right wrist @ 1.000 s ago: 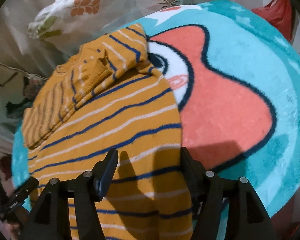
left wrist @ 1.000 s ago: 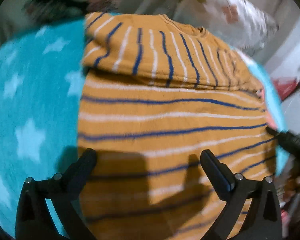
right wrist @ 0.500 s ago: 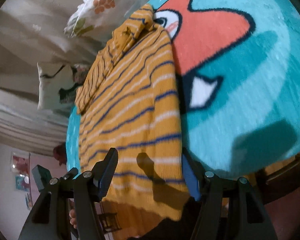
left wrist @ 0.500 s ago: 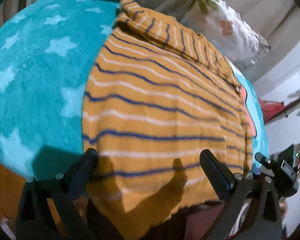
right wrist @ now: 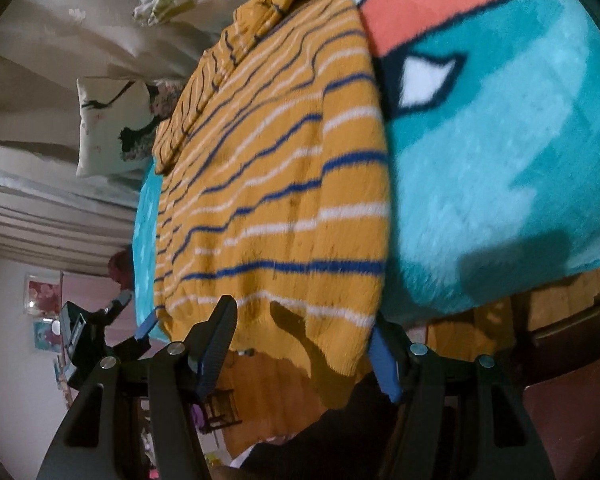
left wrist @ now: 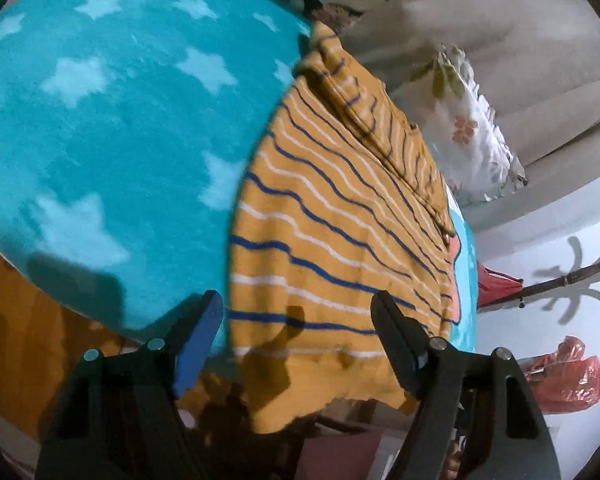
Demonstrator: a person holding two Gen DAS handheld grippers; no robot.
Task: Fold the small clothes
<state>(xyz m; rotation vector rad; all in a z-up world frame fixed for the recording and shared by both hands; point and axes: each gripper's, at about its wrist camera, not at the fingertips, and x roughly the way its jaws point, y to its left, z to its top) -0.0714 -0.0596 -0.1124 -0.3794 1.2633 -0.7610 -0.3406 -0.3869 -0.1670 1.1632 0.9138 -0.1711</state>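
Note:
A small mustard-yellow sweater (left wrist: 340, 240) with blue and white stripes lies flat on a teal blanket (left wrist: 100, 120). Its sleeves are folded in near the collar at the far end. Its hem hangs over the blanket's near edge. My left gripper (left wrist: 300, 320) is open, its fingers on either side of the hem's left part. My right gripper (right wrist: 304, 332) is open, with the hem's right corner between its fingers. The sweater also shows in the right wrist view (right wrist: 268, 184). The left gripper shows there too (right wrist: 100, 324), beyond the hem's far corner.
The blanket has white stars and a red and white cartoon face (right wrist: 420, 12). Floral pillows (left wrist: 476, 140) lie beyond the sweater. A red plastic bag (left wrist: 564, 376) sits at the right. An orange-brown sheet (right wrist: 480, 320) hangs under the blanket's edge.
Both grippers have drawn back and down from above the sweater's body to its hem at the blanket's edge. Both stayed open.

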